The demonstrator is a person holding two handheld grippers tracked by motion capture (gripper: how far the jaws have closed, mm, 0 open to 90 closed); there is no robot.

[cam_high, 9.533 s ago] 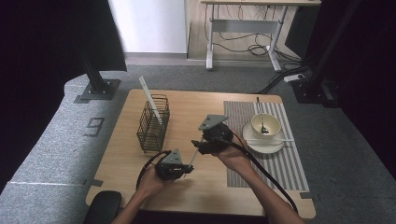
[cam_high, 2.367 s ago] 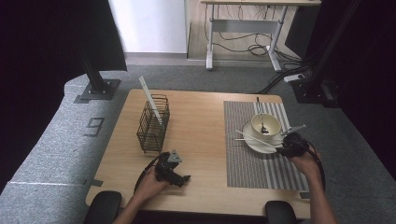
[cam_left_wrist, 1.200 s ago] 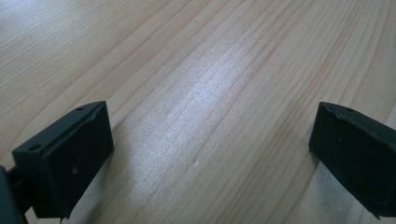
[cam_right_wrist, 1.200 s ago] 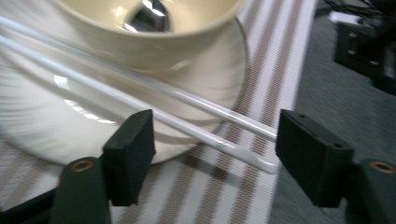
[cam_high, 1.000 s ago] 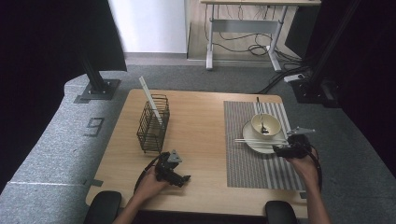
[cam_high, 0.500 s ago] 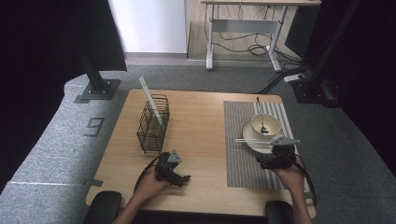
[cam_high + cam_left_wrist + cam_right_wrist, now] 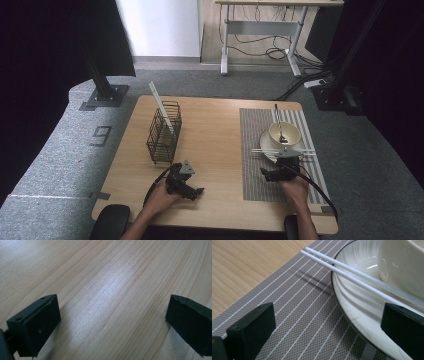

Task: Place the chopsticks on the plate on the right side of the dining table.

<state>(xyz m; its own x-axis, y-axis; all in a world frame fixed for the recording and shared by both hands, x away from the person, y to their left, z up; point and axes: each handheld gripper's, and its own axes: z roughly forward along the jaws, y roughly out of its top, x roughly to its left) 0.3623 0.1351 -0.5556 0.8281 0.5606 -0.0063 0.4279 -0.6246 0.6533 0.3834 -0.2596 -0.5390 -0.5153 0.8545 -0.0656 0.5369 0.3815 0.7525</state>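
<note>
A white plate (image 7: 270, 148) with a cream bowl (image 7: 284, 133) on it sits on the striped grey placemat (image 7: 257, 175). A spoon (image 7: 278, 120) stands in the bowl. Two white chopsticks (image 7: 280, 150) lie across the plate's near rim, side by side (image 7: 352, 270). My right gripper (image 7: 272, 172) hovers low over the placemat just in front of the plate, jaws open (image 7: 324, 327) and holding nothing. The plate (image 7: 362, 305) lies ahead of it to the right. My left gripper (image 7: 192, 187) rests at the table's front left, open (image 7: 110, 322) over bare wood.
A black wire basket (image 7: 163, 132) with a white stick (image 7: 161, 105) leaning out of it stands on the left of the wooden table (image 7: 215, 130). Cables trail from both grippers toward the front edge. Grey carpet surrounds the table.
My right gripper has moved left from the plate's right side to its near front edge, staying open. The chopsticks stay on the plate. The left gripper has not moved.
</note>
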